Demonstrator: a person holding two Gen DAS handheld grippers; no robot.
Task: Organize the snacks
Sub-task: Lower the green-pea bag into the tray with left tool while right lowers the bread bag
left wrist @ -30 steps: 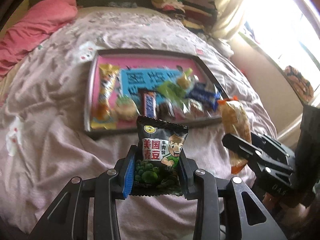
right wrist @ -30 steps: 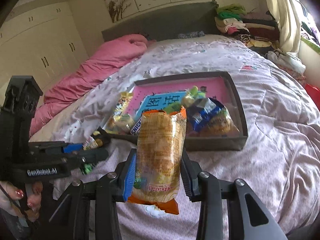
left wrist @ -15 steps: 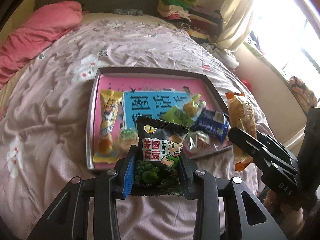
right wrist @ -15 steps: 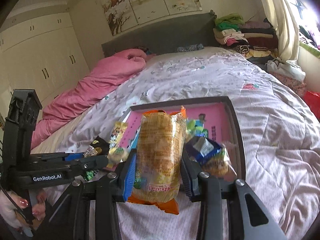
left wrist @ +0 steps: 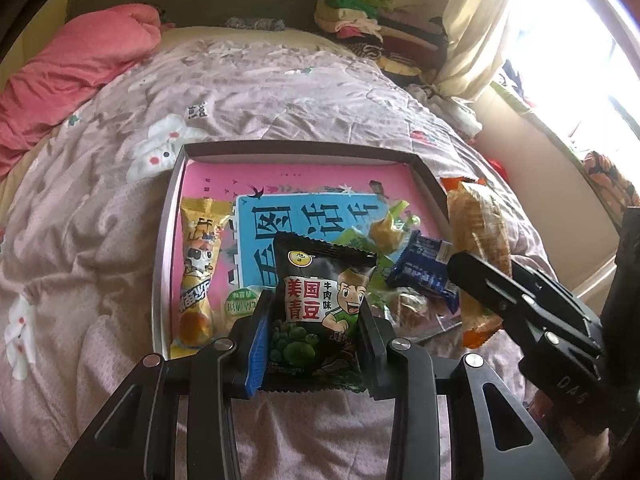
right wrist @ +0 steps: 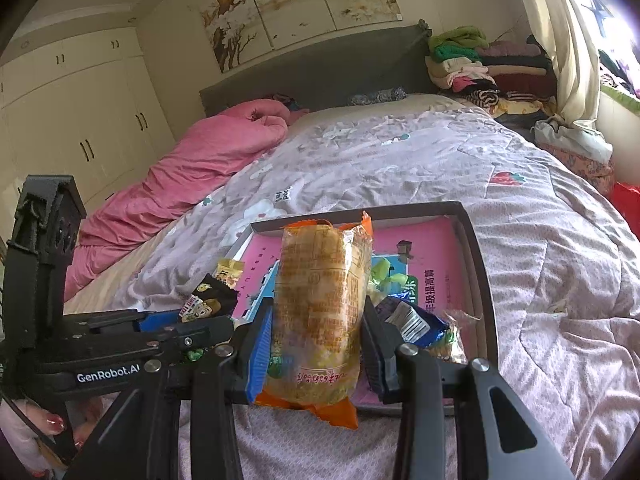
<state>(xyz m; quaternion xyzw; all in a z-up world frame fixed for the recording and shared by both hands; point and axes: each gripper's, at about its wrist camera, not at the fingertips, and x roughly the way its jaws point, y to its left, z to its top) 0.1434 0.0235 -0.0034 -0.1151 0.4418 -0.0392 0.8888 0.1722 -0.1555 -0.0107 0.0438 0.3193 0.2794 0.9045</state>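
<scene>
Gripping tools: black green-pea packet (left wrist: 320, 304), orange-edged clear cake pack (right wrist: 320, 312).

Daylight enters from the window (left wrist: 580, 52), which is overexposed to white in the left wrist view. The bed (left wrist: 280, 92) is evenly lit with soft shadows in the quilt folds. Fisheye distortion bends both views' edges; corners are vignetted black. Focus is sharp, with no motion blur.

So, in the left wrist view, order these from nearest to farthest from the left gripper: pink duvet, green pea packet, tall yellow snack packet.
1. green pea packet: clamped in the left gripper jaws.
2. tall yellow snack packet: lying in the tray, left side.
3. pink duvet: far left, near the headboard.
</scene>
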